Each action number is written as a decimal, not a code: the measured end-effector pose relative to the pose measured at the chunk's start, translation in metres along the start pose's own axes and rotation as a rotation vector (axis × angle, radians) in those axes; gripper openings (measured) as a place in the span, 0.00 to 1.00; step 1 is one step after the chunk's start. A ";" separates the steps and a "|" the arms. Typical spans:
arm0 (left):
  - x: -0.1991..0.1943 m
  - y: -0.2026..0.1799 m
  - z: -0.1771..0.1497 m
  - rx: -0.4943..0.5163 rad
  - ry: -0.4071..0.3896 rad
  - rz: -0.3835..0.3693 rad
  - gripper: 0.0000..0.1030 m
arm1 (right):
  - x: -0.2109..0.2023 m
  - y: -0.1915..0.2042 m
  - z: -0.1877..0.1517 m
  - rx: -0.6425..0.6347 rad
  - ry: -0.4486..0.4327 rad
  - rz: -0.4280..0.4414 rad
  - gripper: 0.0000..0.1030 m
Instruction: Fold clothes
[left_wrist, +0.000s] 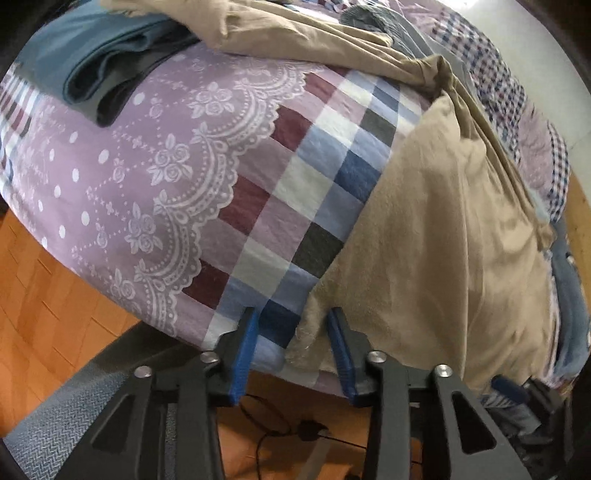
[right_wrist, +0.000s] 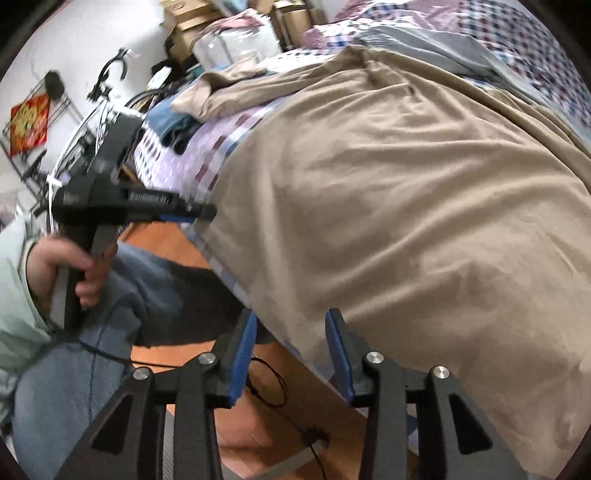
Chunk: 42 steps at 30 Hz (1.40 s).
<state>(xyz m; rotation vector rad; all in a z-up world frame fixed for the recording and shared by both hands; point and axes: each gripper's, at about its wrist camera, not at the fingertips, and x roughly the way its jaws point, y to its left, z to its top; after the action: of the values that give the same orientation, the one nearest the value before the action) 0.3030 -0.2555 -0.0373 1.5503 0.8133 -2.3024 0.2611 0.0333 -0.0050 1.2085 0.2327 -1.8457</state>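
Currently the left gripper has its fingers spread. The near corner of the tan cloth lies loose between them, close to the right finger, and is not pinched. The right gripper also has its fingers spread, with nothing held. The cloth's hem runs just beyond its right fingertip, and the bed edge and floor show through the gap. The tan cloth is spread flat over the bed, filling the area ahead and to the right of both finger pairs. Beyond the left fingers lies bare patterned bedcover, lilac lace print meeting plaid. Far ahead and to the left sits a folded blue-grey stack. A second, crumpled tan garment lies past it, and a grey garment lies at the far edge of the spread cloth. In the right wrist view a hand grips the left gripper's handle, to the left of the right fingers. Below the fingers is orange wood floor with a black cable. The room behind holds a bicycle and cardboard boxes. Count: two grippers, four fingers, two tan pieces, one grey garment, one folded stack.
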 end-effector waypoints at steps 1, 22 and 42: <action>-0.001 -0.001 -0.001 0.006 -0.001 -0.002 0.02 | -0.002 -0.003 0.000 0.013 -0.008 0.001 0.40; -0.058 -0.022 -0.008 -0.053 -0.264 -0.115 0.64 | -0.040 -0.055 -0.004 0.235 -0.134 -0.039 0.42; -0.033 -0.141 -0.019 0.290 -0.174 -0.248 0.67 | -0.182 -0.190 -0.105 0.746 -0.469 -0.158 0.46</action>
<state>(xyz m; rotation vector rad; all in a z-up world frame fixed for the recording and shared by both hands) 0.2611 -0.1332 0.0312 1.3936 0.6846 -2.7957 0.2082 0.3085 0.0334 1.1919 -0.6962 -2.3888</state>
